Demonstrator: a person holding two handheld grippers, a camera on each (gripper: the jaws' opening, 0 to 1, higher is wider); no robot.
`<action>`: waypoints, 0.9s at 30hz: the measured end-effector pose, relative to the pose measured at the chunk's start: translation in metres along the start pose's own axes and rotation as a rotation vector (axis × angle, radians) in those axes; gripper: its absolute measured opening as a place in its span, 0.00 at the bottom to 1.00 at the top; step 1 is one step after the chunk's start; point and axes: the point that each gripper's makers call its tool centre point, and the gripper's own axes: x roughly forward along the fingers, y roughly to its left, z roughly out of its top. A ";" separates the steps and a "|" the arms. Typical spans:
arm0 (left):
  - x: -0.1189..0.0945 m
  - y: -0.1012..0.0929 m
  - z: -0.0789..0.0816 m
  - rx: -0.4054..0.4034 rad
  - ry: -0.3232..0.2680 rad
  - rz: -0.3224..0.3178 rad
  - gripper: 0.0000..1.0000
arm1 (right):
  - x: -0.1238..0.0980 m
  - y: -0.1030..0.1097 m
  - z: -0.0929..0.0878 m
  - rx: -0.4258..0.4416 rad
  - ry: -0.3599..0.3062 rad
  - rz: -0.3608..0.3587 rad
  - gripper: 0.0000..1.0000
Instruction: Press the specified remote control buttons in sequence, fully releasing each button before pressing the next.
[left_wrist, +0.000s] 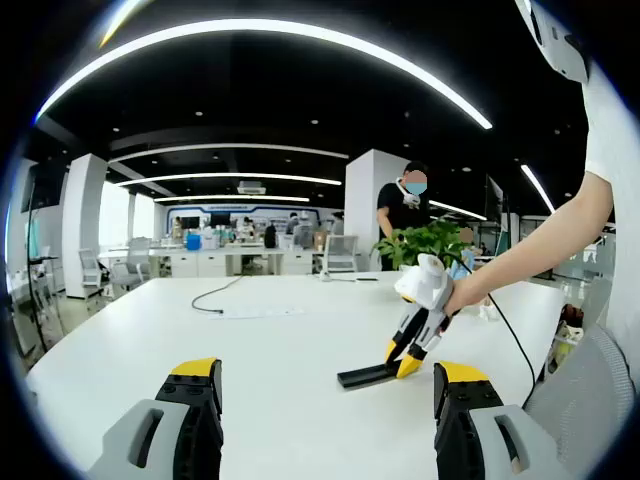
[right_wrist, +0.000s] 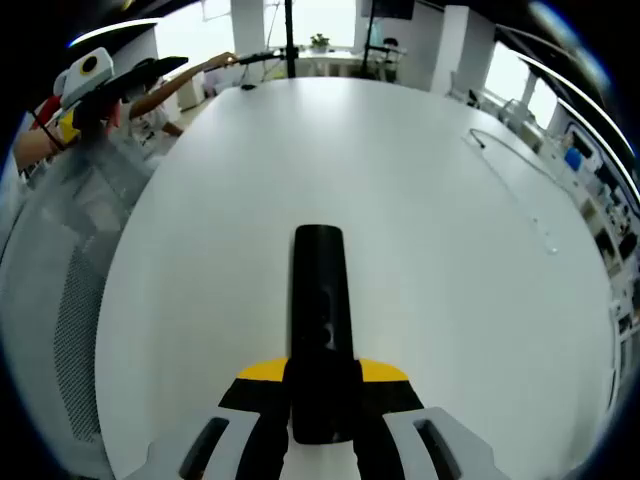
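My right gripper (right_wrist: 320, 400) clamps the black remote (right_wrist: 320, 320), pointing toward 12 o'clock; my left gripper (left_wrist: 325, 400) stands wide open over the white table (left_wrist: 270, 340).

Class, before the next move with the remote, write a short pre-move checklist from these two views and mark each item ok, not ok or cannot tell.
1. Remote held in the right claw: ok, jaws closed on its near end.
2. Remote's far end resting on the table: ok in the left gripper view, where it lies low on the white top.
3. Left claw free to press: ok, jaws open and holding nothing.
4. Left claw close to the buttons: not ok, it sits apart from the remote.
5. Which button comes next: cannot tell, buttons too dark to read.
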 end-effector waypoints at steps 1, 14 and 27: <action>0.000 0.000 0.000 -0.001 0.001 -0.001 0.90 | 0.000 -0.001 0.000 -0.002 -0.003 -0.002 0.21; -0.001 0.000 0.000 -0.002 0.001 -0.002 0.90 | 0.001 -0.006 0.003 -0.013 -0.019 0.003 0.21; 0.000 0.000 -0.002 -0.004 0.014 -0.003 0.90 | 0.002 -0.015 0.005 -0.020 -0.025 0.004 0.21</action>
